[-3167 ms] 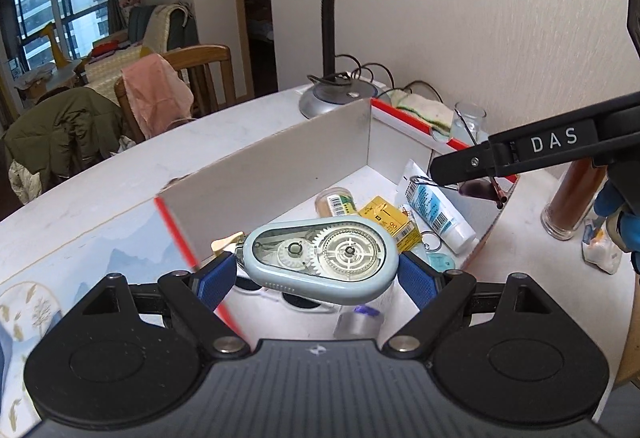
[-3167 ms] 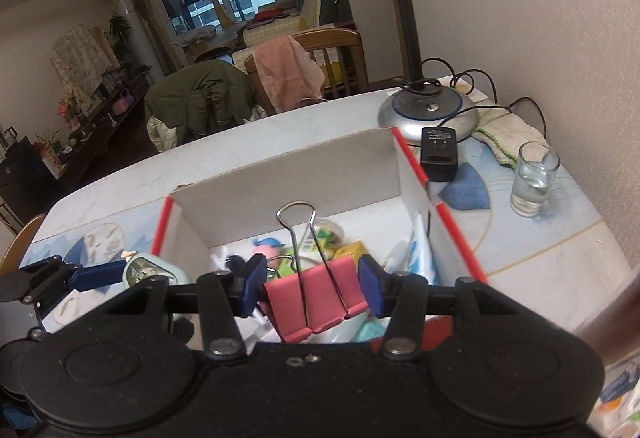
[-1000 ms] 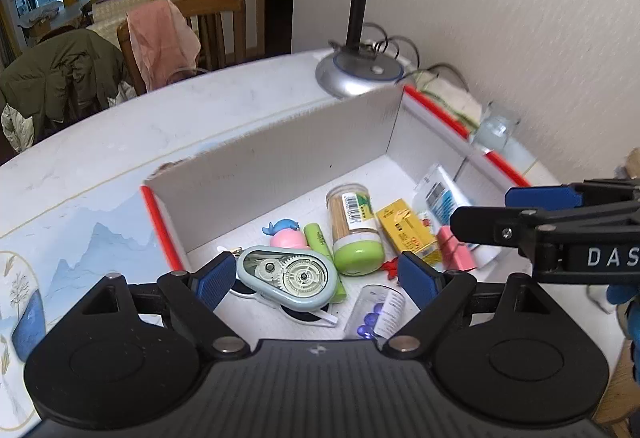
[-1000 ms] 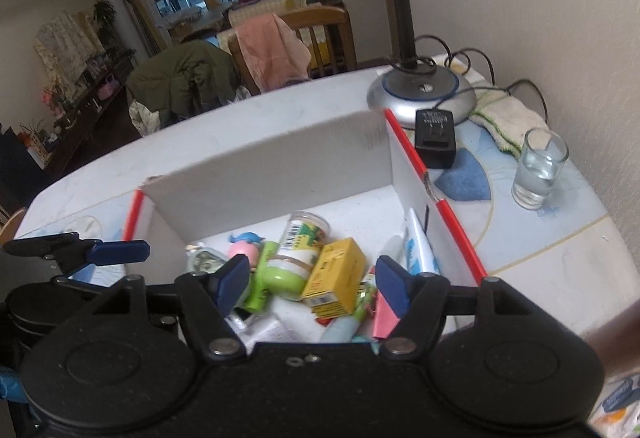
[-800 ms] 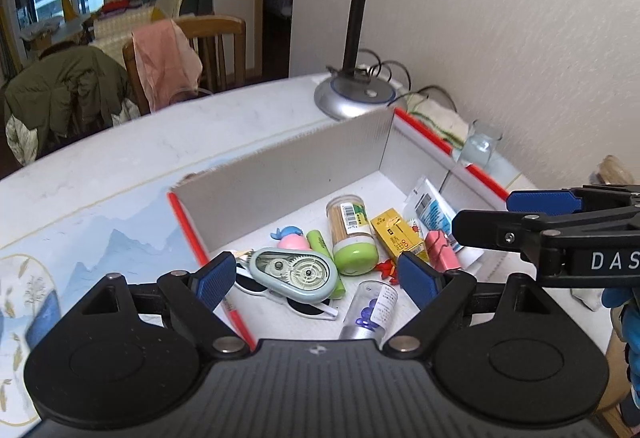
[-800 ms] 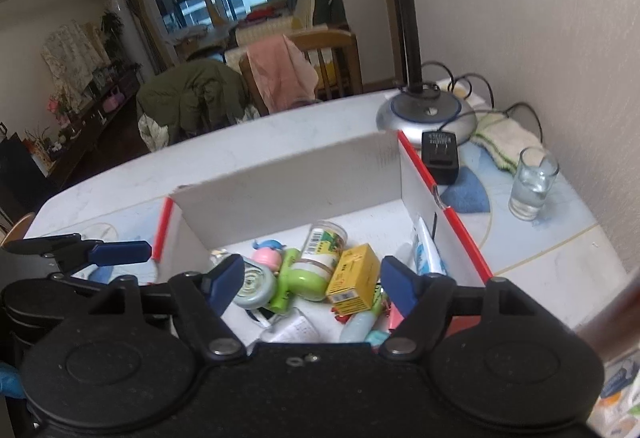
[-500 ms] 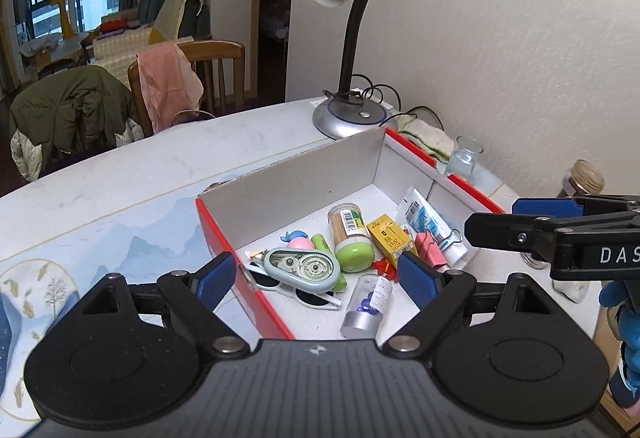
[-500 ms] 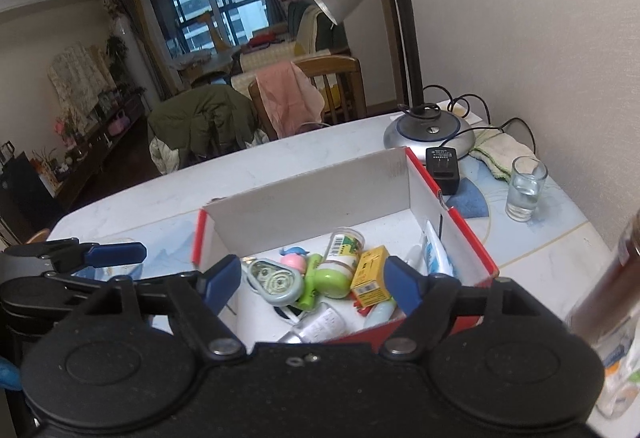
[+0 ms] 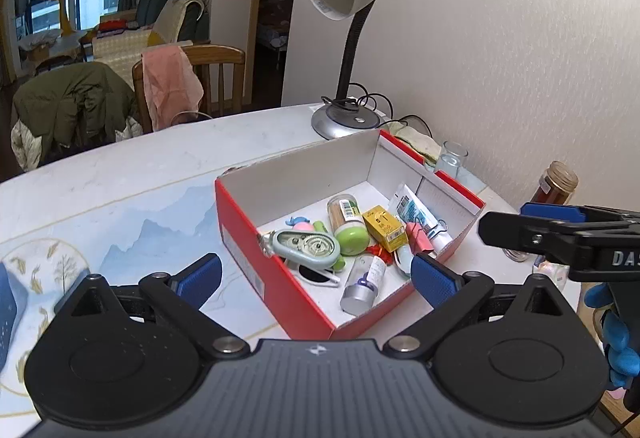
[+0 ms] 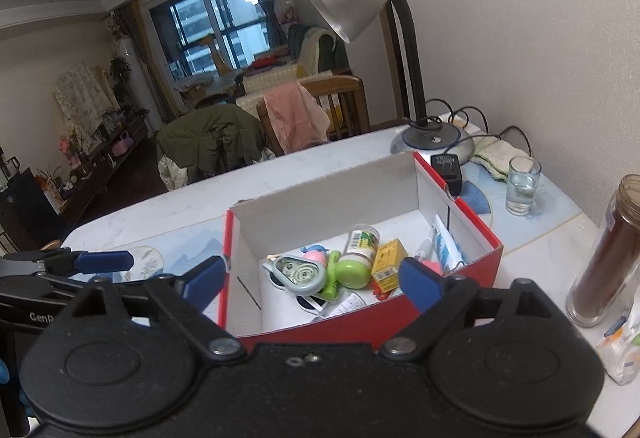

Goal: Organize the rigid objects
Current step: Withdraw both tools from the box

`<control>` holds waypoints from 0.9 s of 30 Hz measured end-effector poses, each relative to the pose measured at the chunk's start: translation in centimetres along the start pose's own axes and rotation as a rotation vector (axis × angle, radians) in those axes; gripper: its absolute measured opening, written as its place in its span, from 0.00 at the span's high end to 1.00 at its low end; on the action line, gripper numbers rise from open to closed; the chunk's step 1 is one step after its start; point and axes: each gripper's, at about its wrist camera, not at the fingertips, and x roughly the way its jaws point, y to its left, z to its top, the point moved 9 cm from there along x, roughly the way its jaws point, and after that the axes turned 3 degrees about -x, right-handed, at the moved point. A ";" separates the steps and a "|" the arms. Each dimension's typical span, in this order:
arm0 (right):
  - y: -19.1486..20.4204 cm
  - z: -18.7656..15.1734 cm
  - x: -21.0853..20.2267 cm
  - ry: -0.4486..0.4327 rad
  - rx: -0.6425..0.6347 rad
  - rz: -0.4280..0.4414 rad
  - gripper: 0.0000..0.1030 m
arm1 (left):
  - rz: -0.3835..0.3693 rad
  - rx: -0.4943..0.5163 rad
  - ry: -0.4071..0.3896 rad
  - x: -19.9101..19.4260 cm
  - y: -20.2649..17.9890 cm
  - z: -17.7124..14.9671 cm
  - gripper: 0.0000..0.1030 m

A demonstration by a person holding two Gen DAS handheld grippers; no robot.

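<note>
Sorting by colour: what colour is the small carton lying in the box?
Yellow. The small carton lies in the red box; the left wrist view shows it best.

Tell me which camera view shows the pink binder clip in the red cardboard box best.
The left wrist view: there the pink binder clip lies fully visible beside the white tube, wire handles included. In the right wrist view only a small pink part shows, behind that gripper's blue finger.
</note>
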 end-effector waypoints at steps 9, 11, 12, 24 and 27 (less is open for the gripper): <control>1.8 -0.8 -2.0 -0.037 -0.029 -0.004 0.00 | 0.009 -0.017 -0.045 -1.7 0.7 -1.0 0.00; 2.2 -1.0 -2.4 -0.038 -0.035 -0.004 0.00 | 0.009 -0.017 -0.051 -2.1 0.6 -1.2 0.00; 2.4 -1.1 -2.6 -0.042 -0.039 -0.011 0.00 | 0.010 -0.016 -0.055 -2.3 0.6 -1.3 0.00; 3.1 -1.2 -3.5 -0.043 -0.018 0.014 0.00 | -0.022 0.005 -0.073 -3.5 -0.4 -2.0 0.00; 3.0 -1.1 -3.5 -0.045 -0.012 0.017 0.00 | -0.022 0.005 -0.072 -3.4 -0.4 -2.1 0.00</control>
